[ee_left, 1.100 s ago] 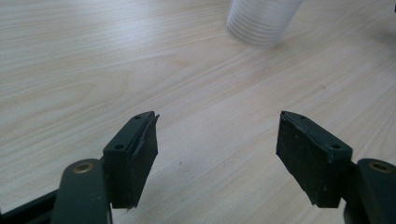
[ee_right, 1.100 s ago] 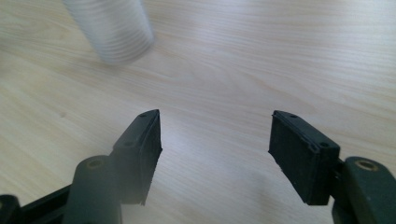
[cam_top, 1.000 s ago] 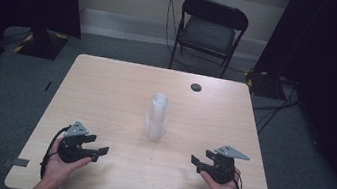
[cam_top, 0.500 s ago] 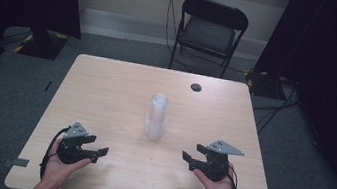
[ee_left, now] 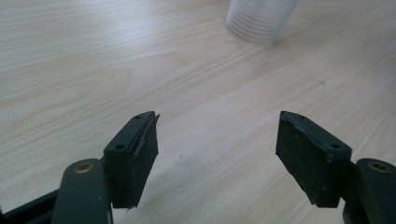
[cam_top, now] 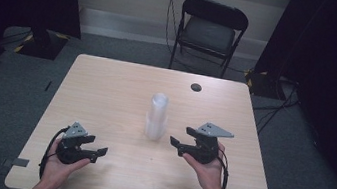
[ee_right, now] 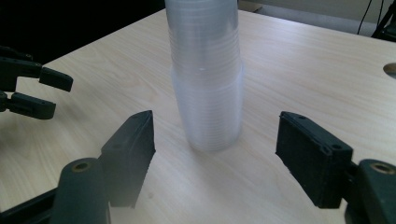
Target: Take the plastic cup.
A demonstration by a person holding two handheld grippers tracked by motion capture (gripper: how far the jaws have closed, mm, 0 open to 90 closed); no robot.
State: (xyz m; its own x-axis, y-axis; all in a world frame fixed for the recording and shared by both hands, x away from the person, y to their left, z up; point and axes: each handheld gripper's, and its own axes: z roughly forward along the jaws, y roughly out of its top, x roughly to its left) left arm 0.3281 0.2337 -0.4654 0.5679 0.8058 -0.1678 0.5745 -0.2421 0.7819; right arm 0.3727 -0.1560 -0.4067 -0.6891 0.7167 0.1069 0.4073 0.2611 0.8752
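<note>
A tall stack of clear plastic cups (cam_top: 156,116) stands upright, mouth down, near the middle of the wooden table (cam_top: 106,90). My right gripper (cam_top: 175,143) is open just right of the stack, jaws pointing at it; in the right gripper view the stack (ee_right: 205,79) rises between and beyond the spread jaws, apart from them. My left gripper (cam_top: 100,154) rests open at the table's front left, nothing between its jaws. In the left gripper view the base of the stack (ee_left: 260,18) shows at the top edge.
A small dark round hole (cam_top: 196,87) sits near the table's far edge. A black folding chair (cam_top: 210,27) stands behind the table. The left gripper (ee_right: 42,91) appears at the left of the right gripper view. Tape marks lie on the floor by the front corners.
My right gripper has moved left and forward toward the cup stack. The left gripper and the stack have stayed put.
</note>
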